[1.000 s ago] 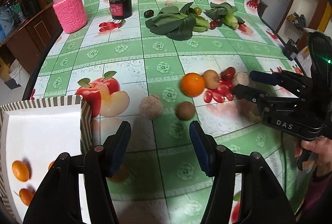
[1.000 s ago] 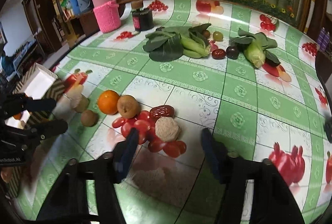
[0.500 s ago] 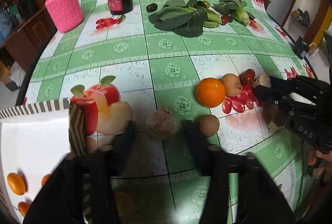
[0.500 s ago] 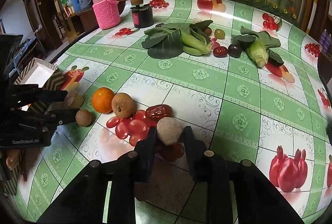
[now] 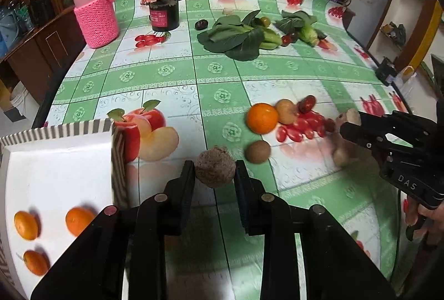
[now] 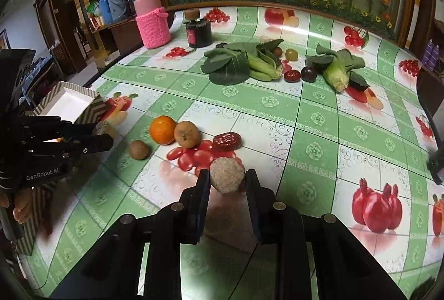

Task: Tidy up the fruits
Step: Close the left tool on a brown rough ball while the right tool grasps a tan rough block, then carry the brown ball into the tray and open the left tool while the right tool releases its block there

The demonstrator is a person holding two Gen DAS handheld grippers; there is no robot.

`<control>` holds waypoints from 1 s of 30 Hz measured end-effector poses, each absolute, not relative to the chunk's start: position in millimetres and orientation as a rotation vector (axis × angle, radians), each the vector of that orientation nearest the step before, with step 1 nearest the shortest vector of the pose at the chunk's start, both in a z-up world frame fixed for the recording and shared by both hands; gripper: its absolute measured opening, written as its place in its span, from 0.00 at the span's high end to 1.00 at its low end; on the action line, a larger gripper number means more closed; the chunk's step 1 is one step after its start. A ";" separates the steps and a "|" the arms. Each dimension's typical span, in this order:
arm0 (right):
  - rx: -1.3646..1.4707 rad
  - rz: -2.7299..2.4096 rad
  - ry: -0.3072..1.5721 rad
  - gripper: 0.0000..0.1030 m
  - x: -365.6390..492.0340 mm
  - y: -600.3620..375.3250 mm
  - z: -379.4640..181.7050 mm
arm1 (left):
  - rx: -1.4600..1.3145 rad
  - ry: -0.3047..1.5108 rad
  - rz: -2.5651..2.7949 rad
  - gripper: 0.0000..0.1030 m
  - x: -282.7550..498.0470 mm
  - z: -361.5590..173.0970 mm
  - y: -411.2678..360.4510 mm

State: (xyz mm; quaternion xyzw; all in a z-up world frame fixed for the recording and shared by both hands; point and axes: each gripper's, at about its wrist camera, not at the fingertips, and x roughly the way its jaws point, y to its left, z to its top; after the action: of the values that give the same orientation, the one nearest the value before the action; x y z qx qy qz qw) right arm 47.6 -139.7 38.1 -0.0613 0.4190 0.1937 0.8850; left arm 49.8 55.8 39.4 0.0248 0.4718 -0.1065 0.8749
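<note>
My left gripper [image 5: 214,166] is closing its jaws on a rough brown round fruit [image 5: 215,173], pads touching both sides, just right of the striped white box [image 5: 55,130] that holds small oranges [image 5: 80,220]. My right gripper [image 6: 227,176] is shut on a pale rough fruit [image 6: 227,180], held a little above the tablecloth. On the table between them lie an orange [image 5: 262,118], a brown pear-like fruit [image 6: 186,134], a red date [image 6: 227,141] and a small brown fruit [image 5: 257,151]. Each gripper shows in the other's view, gripping its fruit.
At the back stand a jar in a pink knitted sleeve [image 5: 95,16] and a black jar [image 5: 163,14]. Leafy greens [image 5: 236,36], a corn cob [image 6: 337,76] and dark small fruits lie beyond the middle. The tablecloth carries printed fruit. A hand shows at the right edge.
Both grippers went from open to closed around their fruits. The left moved forward onto the brown fruit; the right closed on the pale fruit and raised it slightly.
</note>
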 end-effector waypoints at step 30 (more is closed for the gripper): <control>-0.254 0.481 0.786 0.74 -28.3 -49.7 73.8 | -0.045 0.924 -0.101 0.75 -34.8 67.0 141.9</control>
State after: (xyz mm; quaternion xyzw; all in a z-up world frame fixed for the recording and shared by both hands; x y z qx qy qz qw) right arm -28.3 -49.7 73.8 -0.1221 0.3782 0.2314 0.8880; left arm -34.8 141.9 67.0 -0.0218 0.4454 -0.0488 0.8937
